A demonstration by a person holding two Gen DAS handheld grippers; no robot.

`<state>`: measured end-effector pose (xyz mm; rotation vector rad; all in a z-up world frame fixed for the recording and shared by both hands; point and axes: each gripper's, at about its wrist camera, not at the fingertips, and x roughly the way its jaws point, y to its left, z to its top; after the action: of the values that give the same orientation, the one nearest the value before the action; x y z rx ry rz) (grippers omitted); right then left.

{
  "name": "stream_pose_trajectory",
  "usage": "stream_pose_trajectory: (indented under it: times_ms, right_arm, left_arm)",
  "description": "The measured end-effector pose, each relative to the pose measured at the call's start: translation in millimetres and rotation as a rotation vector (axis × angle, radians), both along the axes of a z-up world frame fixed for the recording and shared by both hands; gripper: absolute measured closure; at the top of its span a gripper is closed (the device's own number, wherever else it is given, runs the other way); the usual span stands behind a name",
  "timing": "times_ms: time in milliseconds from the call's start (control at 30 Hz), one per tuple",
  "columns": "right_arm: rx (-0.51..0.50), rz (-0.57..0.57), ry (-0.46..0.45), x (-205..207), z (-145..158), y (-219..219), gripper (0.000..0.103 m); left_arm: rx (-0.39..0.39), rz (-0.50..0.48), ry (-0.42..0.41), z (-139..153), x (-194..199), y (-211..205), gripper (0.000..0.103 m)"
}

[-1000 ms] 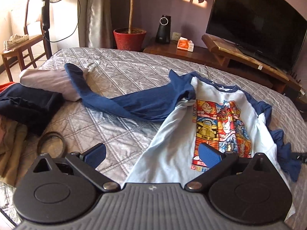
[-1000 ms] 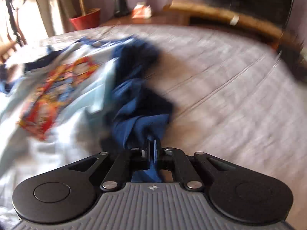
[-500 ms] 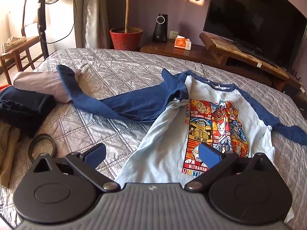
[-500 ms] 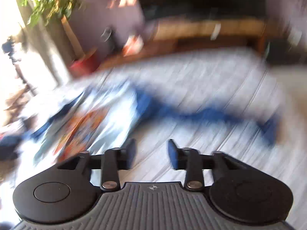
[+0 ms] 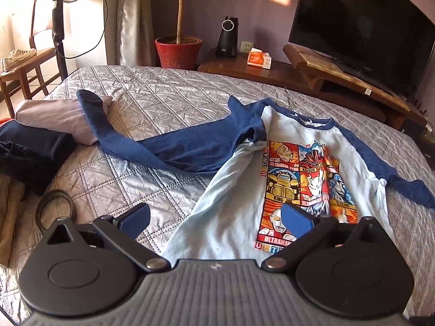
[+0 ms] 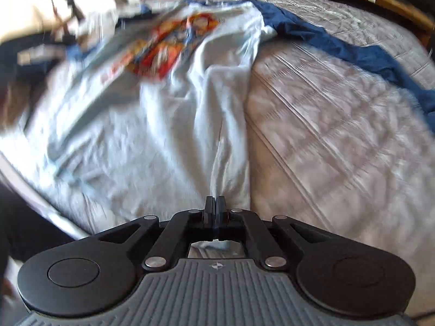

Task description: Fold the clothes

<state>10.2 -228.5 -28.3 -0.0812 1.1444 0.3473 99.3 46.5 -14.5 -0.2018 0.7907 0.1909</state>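
The shirt (image 5: 244, 190) lies face up, spread on the bed (image 5: 163, 97), one blue sleeve (image 5: 174, 149) stretched toward the bed's left edge. The right gripper (image 6: 215, 203) has its fingers closed on the shirt's pale hem. The left gripper (image 5: 214, 217) hovers above the hem, fingers wide apart, holding nothing.

I see the quilted bed (image 5: 168, 92) carrying the raglan shirt (image 5: 239, 179) mid-bed, folded clothes (image 5: 35, 146) at its left edge, perhaps a belt (image 5: 55, 207).
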Motion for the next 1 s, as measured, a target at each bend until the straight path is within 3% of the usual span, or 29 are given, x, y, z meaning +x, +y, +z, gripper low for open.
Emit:
stream_pose_trajectory:
  times_ms: [100, 200, 300, 367, 433, 533, 733, 867, 933, 1000]
  right_arm:
    - [-0.034, -0.065, -0.005, -9.2, 16.7, -19.5, 0.098]
    - [-0.009, -0.119, -0.152, 5.1, 49.3, -24.4, 0.095]
    - [0.159, -0.114, -0.274, 53.2, 76.3, 0.7, 0.088]
    - [0.205, -0.084, -0.306, 98.6, 82.1, 36.7, 0.076]
    - [0.231, -0.034, -0.346, 144.3, 86.4, 80.9, 0.072]
    - [0.174, 0.103, -0.395, 199.1, 87.2, 158.9, 0.021]
    - [0.015, 0.423, -0.387, 243.2, 54.5, 285.3, 0.02]
    - [0.128, 0.607, -0.233, 238.2, 19.6, 320.8, 0.02]
    - [0.122, 0.651, -0.245, 229.3, 9.3, 336.0, 0.02]
    - [0.1, 0.651, -0.275, 226.3, 0.7, 348.9, 0.037]
  left_arm:
    - [0.003, -0.009, 0.006, -2.9, -0.3, 1.7, 0.001]
    - [0.006, -0.002, 0.017, -6.3, -0.5, 8.3, 0.001]
    - [-0.002, 0.022, 0.012, -5.8, -3.3, 18.5, 0.001]
    - [-0.01, 0.042, 0.006, -3.6, -6.6, 26.3, 0.001]
    - [-0.013, 0.055, 0.0, -1.4, -10.5, 34.9, 0.001]
    - [-0.007, 0.069, -0.005, 0.5, -15.3, 48.7, 0.001]
    - [-0.02, 0.114, -0.02, 4.2, -18.9, 83.2, 0.001]
    - [-0.039, 0.145, -0.04, 4.8, -23.8, 103.7, 0.001]
    - [-0.047, 0.158, -0.045, 3.9, -26.8, 111.8, 0.001]
    - [-0.056, 0.168, -0.042, 2.2, -29.1, 117.8, 0.001]
